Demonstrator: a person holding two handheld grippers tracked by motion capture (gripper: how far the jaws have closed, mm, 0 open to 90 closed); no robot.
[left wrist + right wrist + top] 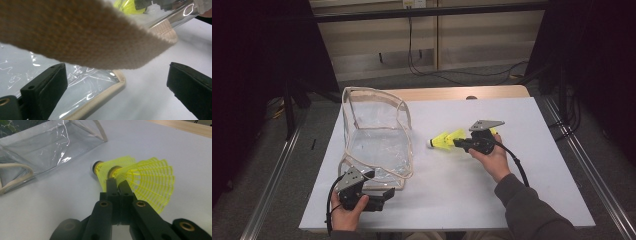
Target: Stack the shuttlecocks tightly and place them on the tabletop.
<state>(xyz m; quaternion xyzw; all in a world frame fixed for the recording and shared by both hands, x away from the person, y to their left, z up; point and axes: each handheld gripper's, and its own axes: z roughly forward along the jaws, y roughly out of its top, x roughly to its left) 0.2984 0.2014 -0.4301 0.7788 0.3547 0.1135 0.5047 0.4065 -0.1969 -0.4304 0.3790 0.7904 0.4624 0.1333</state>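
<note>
While the right gripper has its fingers closed on the yellow shuttlecocks, the clear bag lies ahead of those fingertips across bare counter; the shuttlecocks' corks point toward it; the left gripper, fingers spread wide and empty, waits beside the bag's webbing handle.
</note>
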